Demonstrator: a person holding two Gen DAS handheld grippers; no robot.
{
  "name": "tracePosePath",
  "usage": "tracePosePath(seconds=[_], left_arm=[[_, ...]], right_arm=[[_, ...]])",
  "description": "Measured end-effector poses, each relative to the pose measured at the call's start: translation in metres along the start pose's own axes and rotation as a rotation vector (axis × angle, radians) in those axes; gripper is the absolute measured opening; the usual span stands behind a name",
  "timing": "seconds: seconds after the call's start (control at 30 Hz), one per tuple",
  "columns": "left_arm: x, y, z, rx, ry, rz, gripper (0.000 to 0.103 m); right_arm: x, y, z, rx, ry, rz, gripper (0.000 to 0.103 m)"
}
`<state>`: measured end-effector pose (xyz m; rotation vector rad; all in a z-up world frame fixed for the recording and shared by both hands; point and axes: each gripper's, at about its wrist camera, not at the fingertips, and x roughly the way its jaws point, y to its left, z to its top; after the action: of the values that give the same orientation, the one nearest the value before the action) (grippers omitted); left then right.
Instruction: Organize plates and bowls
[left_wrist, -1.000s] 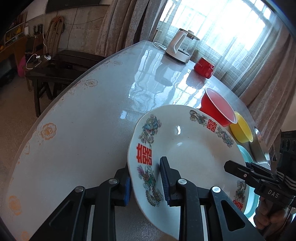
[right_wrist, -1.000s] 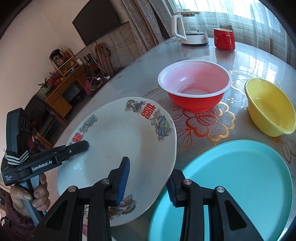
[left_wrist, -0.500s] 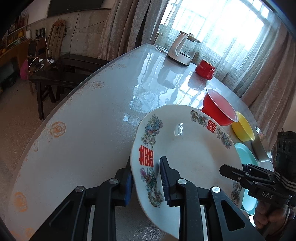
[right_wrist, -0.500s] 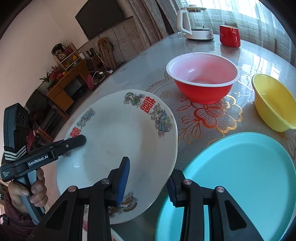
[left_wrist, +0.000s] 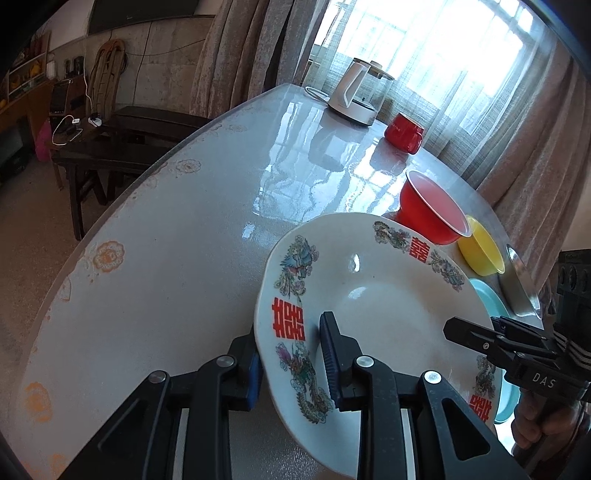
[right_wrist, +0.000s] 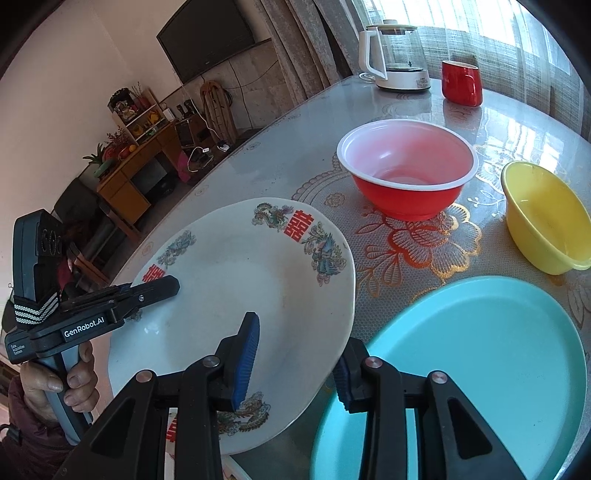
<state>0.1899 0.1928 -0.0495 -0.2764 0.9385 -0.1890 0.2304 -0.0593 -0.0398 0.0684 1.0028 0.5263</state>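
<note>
A white plate (left_wrist: 388, 314) with red characters and painted birds on its rim hangs tilted above the table, held from both sides. My left gripper (left_wrist: 291, 365) is shut on its left rim, one blue pad inside the plate and one under it. My right gripper (right_wrist: 293, 369) is shut on the opposite rim of the same plate (right_wrist: 240, 288). Each gripper shows in the other's view, the right gripper (left_wrist: 480, 339) and the left gripper (right_wrist: 147, 291), each with a hand on its handle.
A teal plate (right_wrist: 461, 369) lies just right of the held plate. Behind it stand a red bowl (right_wrist: 406, 173) and a yellow bowl (right_wrist: 546, 218). A steel dish (left_wrist: 521, 288), a kettle (right_wrist: 399, 55) and a red mug (right_wrist: 461, 83) sit farther back. The table's edge (left_wrist: 110, 229) curves at left.
</note>
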Motion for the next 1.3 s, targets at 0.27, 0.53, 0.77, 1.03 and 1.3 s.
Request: tracePosePath(seconds=[0.27,0.53,0.77,1.03,1.3], left_arm=[[0.000,-0.011,-0.003,0.048,-0.013,0.019,0.028],[-0.002,-0.017,-0.006,0.091,-0.024,0.005,0.029],[-0.005,-0.021,-0.009,0.114,-0.026,-0.004,0.029],[-0.008,-0.027,-0.012,0.130,-0.042,-0.022,0.029],[-0.014,-0.037,-0.014,0.168,-0.064,-0.044,0.029]], right_arm=[[-0.003,-0.004,0.001,0.011,-0.005,0.008,0.038],[-0.015,-0.005,-0.003,0.025,-0.040,0.016,0.038],[-0.017,-0.010,-0.009,0.054,-0.048,0.031,0.037],[-0.017,-0.010,-0.014,0.028,-0.051,0.004,0.036],[-0.025,-0.014,-0.021,0.028,-0.072,-0.005,0.036]])
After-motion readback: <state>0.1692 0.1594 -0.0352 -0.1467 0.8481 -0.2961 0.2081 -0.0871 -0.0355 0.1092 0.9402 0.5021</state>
